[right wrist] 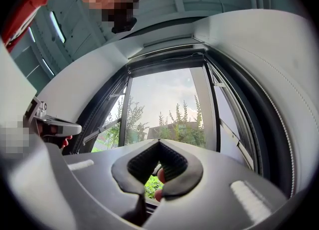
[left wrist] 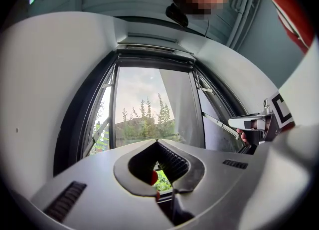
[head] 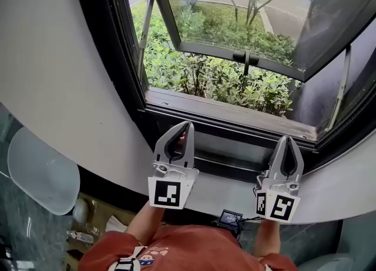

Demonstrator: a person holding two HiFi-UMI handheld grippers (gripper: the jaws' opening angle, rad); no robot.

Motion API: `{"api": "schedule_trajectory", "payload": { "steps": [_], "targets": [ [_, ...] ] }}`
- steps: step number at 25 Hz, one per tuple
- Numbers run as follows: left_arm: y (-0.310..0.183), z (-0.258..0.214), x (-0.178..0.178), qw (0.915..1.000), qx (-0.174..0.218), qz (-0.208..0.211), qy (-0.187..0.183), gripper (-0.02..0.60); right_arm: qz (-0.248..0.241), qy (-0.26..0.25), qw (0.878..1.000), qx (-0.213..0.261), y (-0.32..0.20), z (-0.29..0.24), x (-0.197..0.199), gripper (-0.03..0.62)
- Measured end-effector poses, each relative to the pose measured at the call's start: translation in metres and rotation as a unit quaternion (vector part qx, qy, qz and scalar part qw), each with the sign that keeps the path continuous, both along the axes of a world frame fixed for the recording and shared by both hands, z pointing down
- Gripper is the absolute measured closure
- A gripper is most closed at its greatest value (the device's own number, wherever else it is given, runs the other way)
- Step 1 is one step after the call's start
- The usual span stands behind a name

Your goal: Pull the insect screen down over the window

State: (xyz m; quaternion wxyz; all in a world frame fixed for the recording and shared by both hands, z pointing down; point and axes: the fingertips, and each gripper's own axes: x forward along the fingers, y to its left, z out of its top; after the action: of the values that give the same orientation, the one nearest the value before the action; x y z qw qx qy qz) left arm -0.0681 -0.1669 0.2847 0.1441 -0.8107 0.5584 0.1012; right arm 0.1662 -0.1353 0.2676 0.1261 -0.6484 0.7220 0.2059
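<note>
The window (head: 226, 113) has a black frame, and its glass sash (head: 235, 11) is swung outward with a black handle (head: 247, 59) on its lower rail. No mesh shows across the opening. In the left gripper view a dark bar (left wrist: 154, 50) runs along the top of the frame. My left gripper (head: 187, 124) is shut and empty, pointing up at the sill's left part. My right gripper (head: 286, 139) is shut and empty below the sill's right part. In their own views the left gripper (left wrist: 157, 141) and the right gripper (right wrist: 159, 141) have their jaws together, aimed at the opening.
A curved white wall (head: 64, 76) surrounds the window. Green shrubs (head: 217, 79) fill the ground outside. A pale rounded lid-like object (head: 41, 170) sits low at the left. A small black device (head: 230, 218) with a cable lies below the ledge, near the person's red sleeve (head: 176, 249).
</note>
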Motion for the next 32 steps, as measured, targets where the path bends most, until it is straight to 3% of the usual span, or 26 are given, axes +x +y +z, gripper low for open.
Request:
{"api": "schedule_trajectory", "payload": {
  "steps": [13,32],
  "targets": [
    [-0.005,-0.064,-0.003,0.9971,0.075,-0.008,-0.005,0.577,0.008,0.027,0.996,0.085,0.002,-0.07,0.004,0.585],
    [-0.013,-0.159,-0.01,0.9833,0.181,-0.02,-0.01,0.577,0.008,0.061,0.98,0.19,0.002,-0.164,-0.001,0.585]
  ]
}}
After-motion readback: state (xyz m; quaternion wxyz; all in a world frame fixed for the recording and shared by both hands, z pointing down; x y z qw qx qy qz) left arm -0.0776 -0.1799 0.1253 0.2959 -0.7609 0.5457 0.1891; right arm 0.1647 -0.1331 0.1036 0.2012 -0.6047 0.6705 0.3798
